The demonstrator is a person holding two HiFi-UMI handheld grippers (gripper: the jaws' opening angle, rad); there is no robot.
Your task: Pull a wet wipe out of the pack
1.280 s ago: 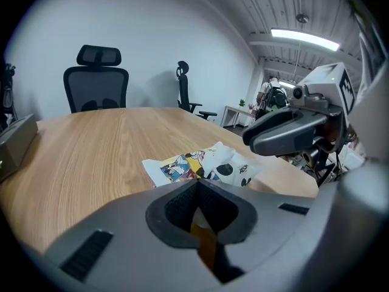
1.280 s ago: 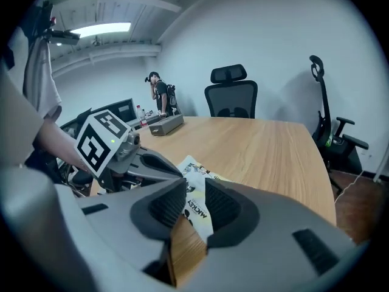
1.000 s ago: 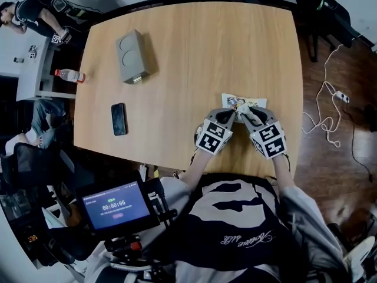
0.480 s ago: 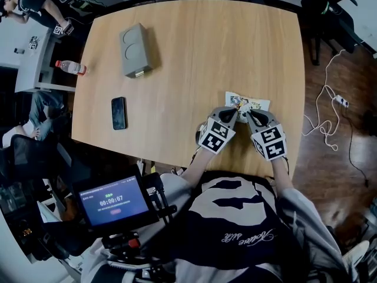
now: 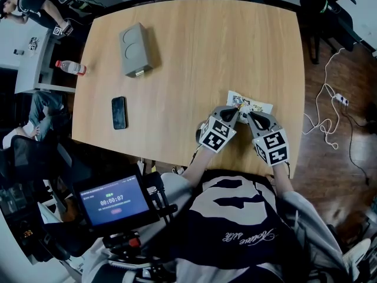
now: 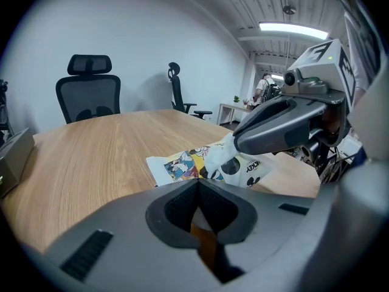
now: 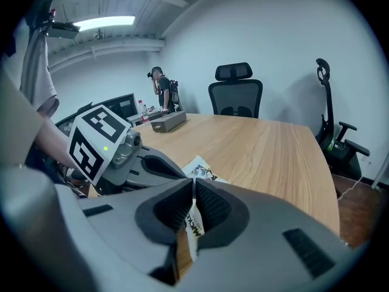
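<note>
The wet wipe pack, white with cartoon print, lies near the table's front right edge. My left gripper is shut, its tips at the near left edge of the pack; nothing shows between its jaws. My right gripper has just been closing and is now shut on the pack's printed flap, lifted off the pack top. In the right gripper view that flap is pinched between the pads of my right gripper. No wipe is visible.
On the wooden table lie a black phone and a grey box at the left. A bottle stands on a side table. Office chairs stand beyond the far edge. A screen sits below the near edge.
My right gripper has drawn back a little toward the table's near edge. The left gripper has stayed where it was.
</note>
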